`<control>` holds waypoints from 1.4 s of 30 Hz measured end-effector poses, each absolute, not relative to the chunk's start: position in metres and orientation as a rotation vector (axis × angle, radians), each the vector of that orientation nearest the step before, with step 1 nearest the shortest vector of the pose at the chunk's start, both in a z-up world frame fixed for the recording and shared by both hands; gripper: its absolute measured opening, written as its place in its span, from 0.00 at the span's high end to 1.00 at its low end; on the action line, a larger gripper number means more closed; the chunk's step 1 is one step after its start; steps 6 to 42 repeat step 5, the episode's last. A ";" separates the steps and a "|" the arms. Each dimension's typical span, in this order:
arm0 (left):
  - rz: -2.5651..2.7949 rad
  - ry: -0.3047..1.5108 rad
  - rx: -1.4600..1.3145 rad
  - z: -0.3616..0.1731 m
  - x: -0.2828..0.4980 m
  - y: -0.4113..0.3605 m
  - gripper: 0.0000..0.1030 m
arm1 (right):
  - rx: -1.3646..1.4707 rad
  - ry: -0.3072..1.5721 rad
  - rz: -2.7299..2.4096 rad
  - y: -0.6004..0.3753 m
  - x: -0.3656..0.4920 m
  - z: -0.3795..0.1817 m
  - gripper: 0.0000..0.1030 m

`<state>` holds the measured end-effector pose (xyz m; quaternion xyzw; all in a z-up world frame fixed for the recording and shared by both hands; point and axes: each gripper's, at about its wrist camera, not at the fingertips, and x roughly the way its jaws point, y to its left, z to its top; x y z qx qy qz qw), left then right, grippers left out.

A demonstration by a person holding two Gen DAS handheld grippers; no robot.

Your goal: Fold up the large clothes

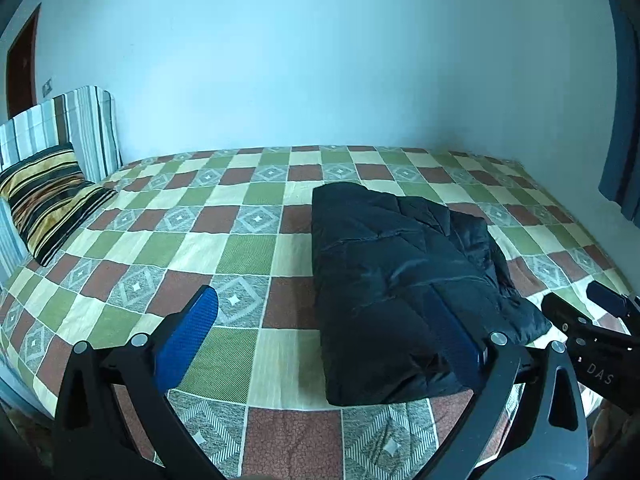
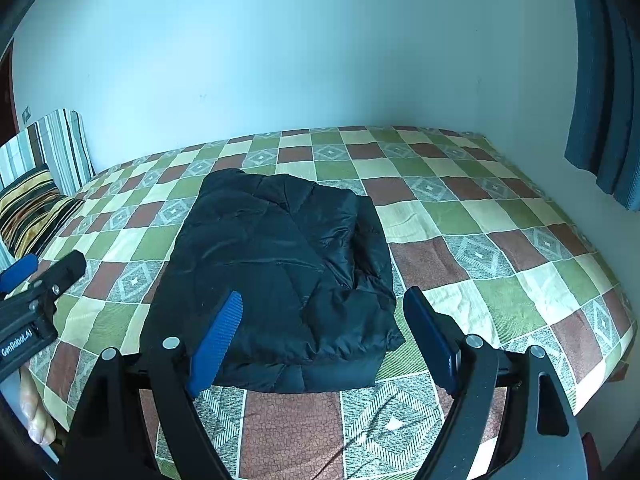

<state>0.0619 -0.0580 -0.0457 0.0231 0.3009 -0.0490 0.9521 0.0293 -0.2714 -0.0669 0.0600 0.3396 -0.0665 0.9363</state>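
Note:
A black padded jacket (image 1: pixel 400 276) lies folded into a thick bundle on the checkered bedspread (image 1: pixel 240 216). My left gripper (image 1: pixel 318 292) hovers open near the bed's front edge; its right pad (image 1: pixel 452 340) overlaps the jacket's near left corner in the picture, and nothing is pinched. In the right wrist view the jacket (image 2: pixel 280 256) fills the middle of the bed, and my right gripper (image 2: pixel 324 298) stands open over its near edge with the pads apart from the cloth. Each gripper shows in the other's view: the right gripper (image 1: pixel 580 302) at the far right, the left gripper (image 2: pixel 50 264) at the far left.
A striped pillow (image 1: pixel 48 200) leans on a striped headboard (image 1: pixel 88 128) at the bed's left end. Blue curtains (image 2: pixel 604 92) hang at the right. A pale wall runs behind the bed. A person's fingers (image 2: pixel 36 420) show at the lower left.

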 end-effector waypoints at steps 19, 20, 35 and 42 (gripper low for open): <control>-0.084 0.650 0.050 -0.056 0.077 -0.049 0.02 | 0.127 0.702 -0.149 -0.279 0.034 -0.072 0.21; -0.084 0.650 0.050 -0.056 0.077 -0.049 0.02 | 0.127 0.702 -0.149 -0.279 0.034 -0.072 0.21; -0.084 0.650 0.050 -0.056 0.077 -0.049 0.02 | 0.127 0.702 -0.149 -0.279 0.034 -0.072 0.21; -0.084 0.650 0.050 -0.056 0.077 -0.049 0.02 | 0.127 0.702 -0.149 -0.279 0.034 -0.072 0.21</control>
